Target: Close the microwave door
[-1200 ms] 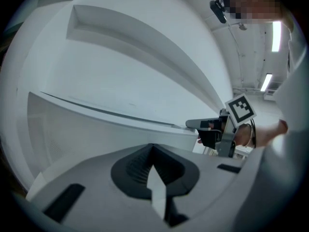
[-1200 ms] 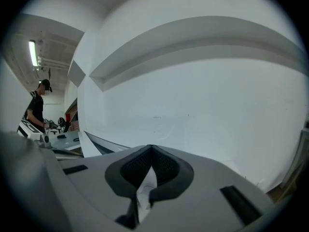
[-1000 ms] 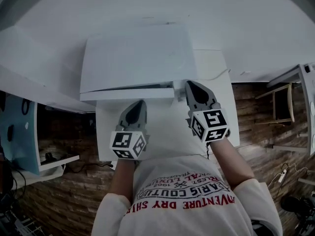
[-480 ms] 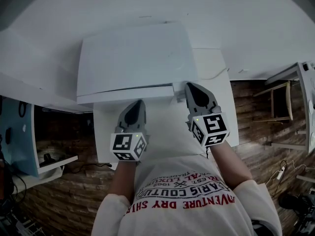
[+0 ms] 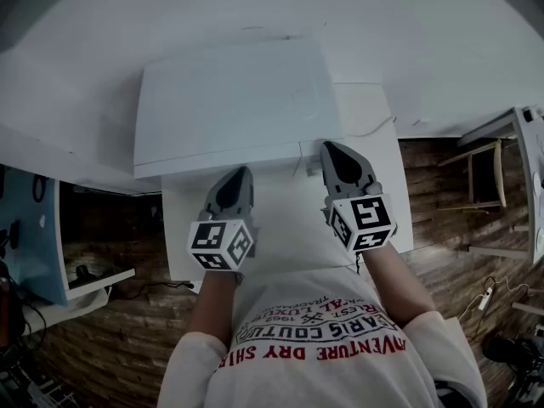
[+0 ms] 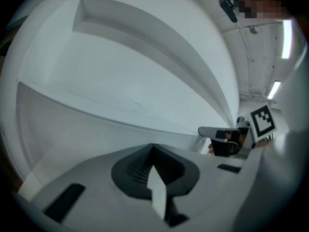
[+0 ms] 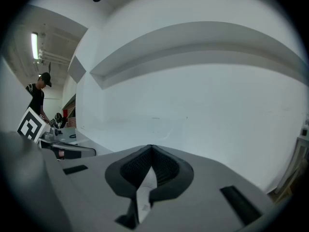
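Note:
A white microwave stands at the back of a white table, seen from above. Its door lies flush along the front face. My left gripper is shut and empty, its tip at or just short of the door's front. In the left gripper view the door fills the space right ahead of the shut left gripper. My right gripper is also shut and empty, and sits by the microwave's front right corner. In its own view the right gripper faces a white surface.
A blue cabinet stands at the left and a wooden chair at the right, both on a wood floor. Cables lie at the lower right. A person stands far off in the right gripper view.
The door stood slightly ajar a second ago and now lies flush with the microwave's front. My left gripper has moved forward toward it. The right gripper has hardly moved.

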`<action>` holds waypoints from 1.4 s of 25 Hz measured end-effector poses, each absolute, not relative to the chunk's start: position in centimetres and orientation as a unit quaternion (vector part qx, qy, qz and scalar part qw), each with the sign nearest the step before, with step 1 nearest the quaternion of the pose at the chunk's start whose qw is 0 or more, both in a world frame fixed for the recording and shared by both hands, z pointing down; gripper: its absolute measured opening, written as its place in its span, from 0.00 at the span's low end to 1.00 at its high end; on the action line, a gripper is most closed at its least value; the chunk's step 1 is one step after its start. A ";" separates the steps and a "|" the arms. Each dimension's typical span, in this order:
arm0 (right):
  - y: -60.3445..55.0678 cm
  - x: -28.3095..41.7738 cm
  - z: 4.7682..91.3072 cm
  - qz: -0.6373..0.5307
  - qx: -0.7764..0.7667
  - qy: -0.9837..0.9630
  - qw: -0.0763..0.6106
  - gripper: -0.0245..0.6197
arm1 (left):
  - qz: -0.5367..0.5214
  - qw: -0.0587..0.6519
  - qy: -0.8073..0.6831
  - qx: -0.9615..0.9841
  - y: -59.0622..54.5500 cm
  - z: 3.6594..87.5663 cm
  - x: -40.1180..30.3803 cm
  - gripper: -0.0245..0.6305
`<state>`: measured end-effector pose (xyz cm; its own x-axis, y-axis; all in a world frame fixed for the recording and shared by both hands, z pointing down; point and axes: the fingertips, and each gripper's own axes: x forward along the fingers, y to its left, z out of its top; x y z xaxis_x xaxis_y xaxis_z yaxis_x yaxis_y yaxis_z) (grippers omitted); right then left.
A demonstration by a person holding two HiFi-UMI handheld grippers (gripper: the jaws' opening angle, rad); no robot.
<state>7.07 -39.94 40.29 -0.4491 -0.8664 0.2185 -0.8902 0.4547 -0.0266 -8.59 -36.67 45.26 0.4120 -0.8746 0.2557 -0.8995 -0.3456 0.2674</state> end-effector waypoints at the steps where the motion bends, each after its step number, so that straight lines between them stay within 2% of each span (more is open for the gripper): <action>1: -39.9 7.1 40.3 0.068 0.518 -0.848 0.087 0.06 | 0.035 0.185 -0.542 0.819 -36.7 45.3 -8.6 0.03; 5: -40.0 7.1 40.3 0.077 0.527 -0.842 0.088 0.06 | 0.056 0.159 -0.541 0.824 -36.2 44.4 -7.9 0.03; 9: -40.1 7.2 40.4 0.098 0.534 -0.834 0.094 0.06 | 0.067 0.096 -0.534 0.838 -35.2 41.7 -6.6 0.03; 12: -39.4 7.0 39.7 0.095 0.539 -0.834 0.068 0.05 | 0.068 0.067 -0.532 0.841 -34.7 40.2 -6.3 0.03; 20: -36.1 5.6 39.0 0.069 0.527 -0.847 0.026 0.06 | 0.031 0.074 -0.534 0.842 -33.6 38.0 -6.2 0.03; 35: -34.0 4.5 42.0 0.069 0.508 -0.855 0.073 0.05 | 0.075 0.035 -0.523 0.848 -32.5 39.2 -5.2 0.03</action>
<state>4.55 -33.95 42.00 -0.4725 -0.8593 0.1959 -0.8796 0.4737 -0.0438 -5.23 -32.52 39.17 0.4421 -0.8820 0.1632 -0.8924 -0.4508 -0.0189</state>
